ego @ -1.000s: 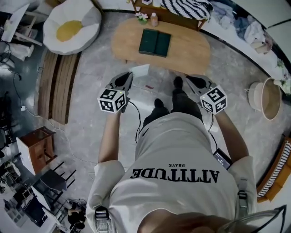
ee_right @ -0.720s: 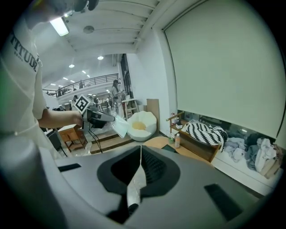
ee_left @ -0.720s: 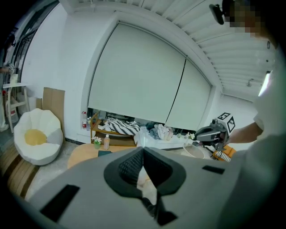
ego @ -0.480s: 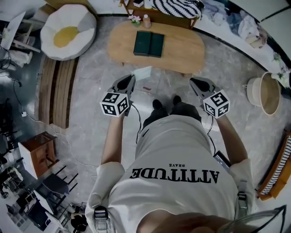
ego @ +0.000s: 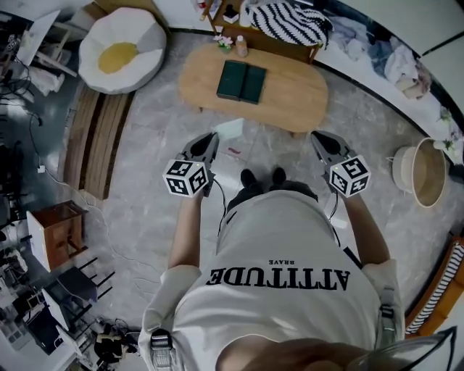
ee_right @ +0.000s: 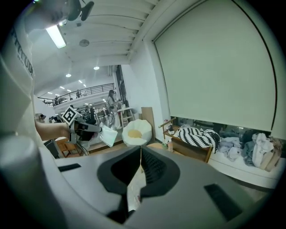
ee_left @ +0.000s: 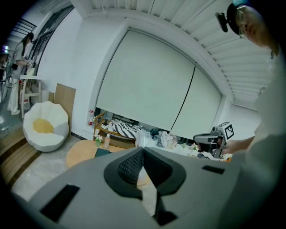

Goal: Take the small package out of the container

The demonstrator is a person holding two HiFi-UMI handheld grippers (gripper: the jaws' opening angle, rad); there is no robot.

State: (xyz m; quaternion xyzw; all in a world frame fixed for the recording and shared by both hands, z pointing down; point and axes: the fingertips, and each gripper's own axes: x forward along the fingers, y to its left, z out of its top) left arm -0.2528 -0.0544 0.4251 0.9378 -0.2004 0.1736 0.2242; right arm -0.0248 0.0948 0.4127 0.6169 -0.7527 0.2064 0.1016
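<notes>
My left gripper (ego: 212, 136) is shut on a small white package (ego: 229, 128), which sticks out past its tips above the grey floor. The right gripper view shows that left gripper (ee_right: 96, 129) side-on with the package (ee_right: 108, 135) in it. In the left gripper view the left gripper's (ee_left: 143, 151) jaws are pressed together, the package a pale sliver between them. My right gripper (ego: 317, 136) is shut with nothing in it, level with the left one, and its tips meet in the right gripper view (ee_right: 140, 150). A dark green flat case (ego: 242, 81) lies on the oval wooden table (ego: 297, 98) ahead.
A white-and-yellow beanbag (ego: 119, 51) sits on the floor at the far left. Behind the table is a low shelf with a striped cushion (ego: 290, 20). A round basket (ego: 424, 170) stands at the right, a brown side table (ego: 54, 235) at the left.
The person's feet have drawn together and the table sits slightly farther off. Both grippers have moved along with the person, the left one still holding the white package.
</notes>
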